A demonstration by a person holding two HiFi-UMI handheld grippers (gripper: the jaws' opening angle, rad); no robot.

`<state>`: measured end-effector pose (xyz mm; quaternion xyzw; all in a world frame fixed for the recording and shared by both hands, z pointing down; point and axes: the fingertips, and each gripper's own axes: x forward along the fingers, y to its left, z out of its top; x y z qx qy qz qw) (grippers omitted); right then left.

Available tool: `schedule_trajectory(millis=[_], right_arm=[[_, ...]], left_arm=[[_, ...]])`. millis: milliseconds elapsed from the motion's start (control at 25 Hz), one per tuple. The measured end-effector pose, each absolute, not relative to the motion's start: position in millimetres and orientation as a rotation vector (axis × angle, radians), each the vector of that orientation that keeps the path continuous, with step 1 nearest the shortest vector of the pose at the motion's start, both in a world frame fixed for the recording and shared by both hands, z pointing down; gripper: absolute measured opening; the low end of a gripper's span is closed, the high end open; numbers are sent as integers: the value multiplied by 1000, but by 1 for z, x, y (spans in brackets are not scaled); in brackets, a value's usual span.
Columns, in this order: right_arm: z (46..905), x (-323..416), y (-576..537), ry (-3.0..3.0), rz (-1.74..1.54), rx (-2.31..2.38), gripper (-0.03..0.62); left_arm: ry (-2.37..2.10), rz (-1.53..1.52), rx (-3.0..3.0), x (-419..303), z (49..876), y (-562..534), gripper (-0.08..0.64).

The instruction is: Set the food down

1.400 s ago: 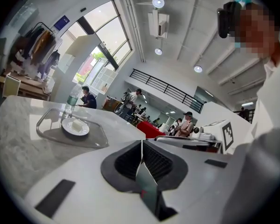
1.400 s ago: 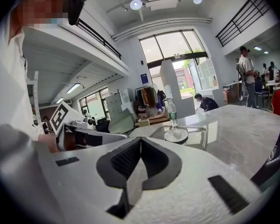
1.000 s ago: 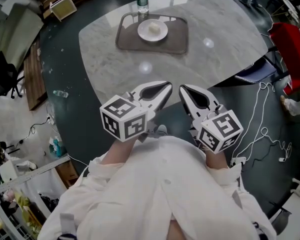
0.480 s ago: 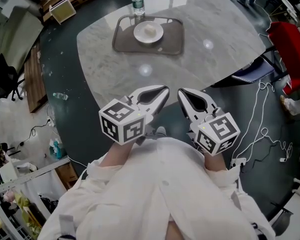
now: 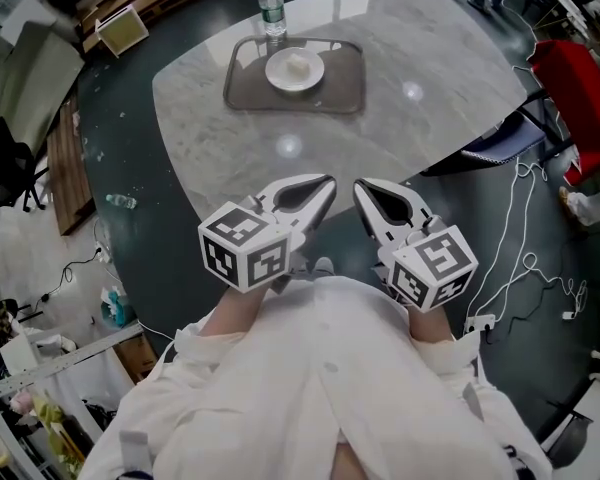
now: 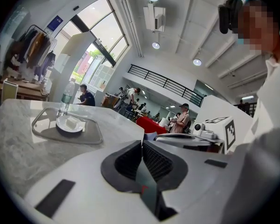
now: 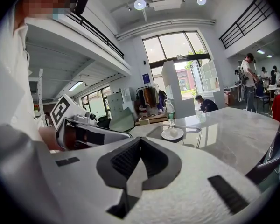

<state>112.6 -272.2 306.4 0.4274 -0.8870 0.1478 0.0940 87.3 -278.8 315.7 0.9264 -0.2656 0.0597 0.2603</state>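
Both closed, empty: left gripper and right gripper at table edge.

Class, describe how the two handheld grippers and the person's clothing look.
Both the left gripper and right gripper are white tapered shells with black ribbed pads. Each carries a cube of black square markers. The sleeves are white.

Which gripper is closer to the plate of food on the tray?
Left, by a little. The left gripper is at the near table edge, nearly in line with the plate; the right gripper is beside it, further right. Both are short of the tray.
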Motion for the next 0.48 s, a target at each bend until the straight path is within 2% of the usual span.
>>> schedule_trajectory(millis=[480], right_arm=[[311,103,-262,-2606,446,1253,3]], left_arm=[[-703,161,2510,82,317,-272,23]])
